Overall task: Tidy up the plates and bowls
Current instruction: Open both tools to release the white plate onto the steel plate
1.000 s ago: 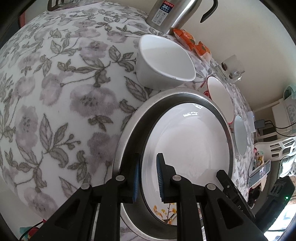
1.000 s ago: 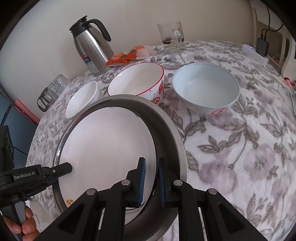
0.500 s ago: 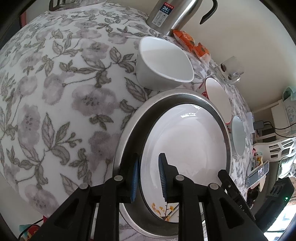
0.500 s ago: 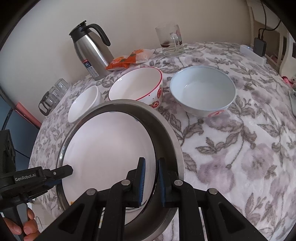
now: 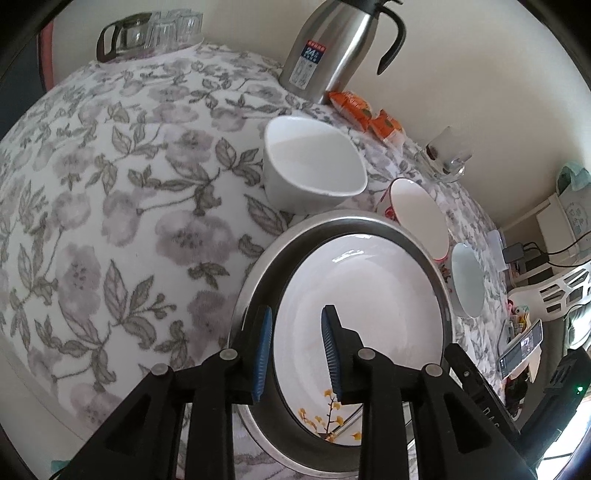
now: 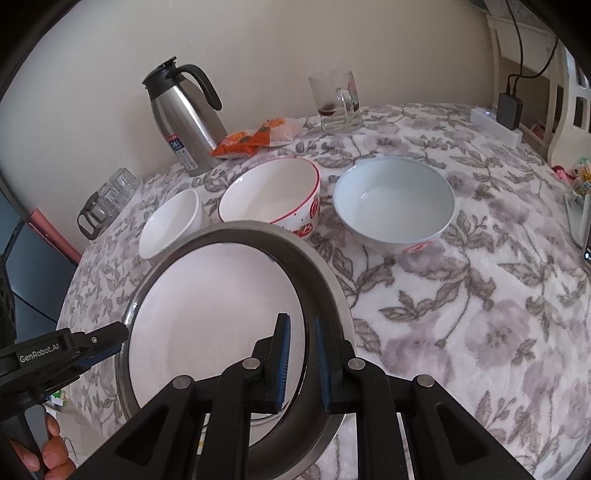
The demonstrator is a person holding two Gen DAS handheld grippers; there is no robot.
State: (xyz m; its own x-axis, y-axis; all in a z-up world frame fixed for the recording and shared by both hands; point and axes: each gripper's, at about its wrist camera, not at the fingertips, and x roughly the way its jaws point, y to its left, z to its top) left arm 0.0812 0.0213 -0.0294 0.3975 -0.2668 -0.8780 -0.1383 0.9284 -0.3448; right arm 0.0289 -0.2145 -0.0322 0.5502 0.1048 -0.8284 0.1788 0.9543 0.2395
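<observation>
A white plate [image 5: 362, 306] [image 6: 218, 306] lies inside a steel dish [image 5: 258, 269] [image 6: 321, 291] at the table's near edge. My left gripper [image 5: 295, 347] is open, its jaws straddling the dish's left rim. My right gripper [image 6: 301, 358] is shut on the steel dish's right rim. Behind stand a small white bowl [image 5: 314, 166] [image 6: 170, 225], a red-rimmed bowl [image 5: 417, 218] [image 6: 273, 195] and a pale blue bowl [image 5: 467, 280] [image 6: 393, 201].
A steel thermos [image 6: 184, 114] [image 5: 328, 48], an orange snack packet [image 6: 258, 138] and a glass mug [image 6: 338, 99] stand by the wall. A rack of glasses [image 5: 147, 33] [image 6: 107, 199] sits at the table's far left. A charger [image 6: 508, 107] is at the right.
My left gripper has opened and let go of the dish rim. The right gripper keeps its hold. Both views have drawn back slightly.
</observation>
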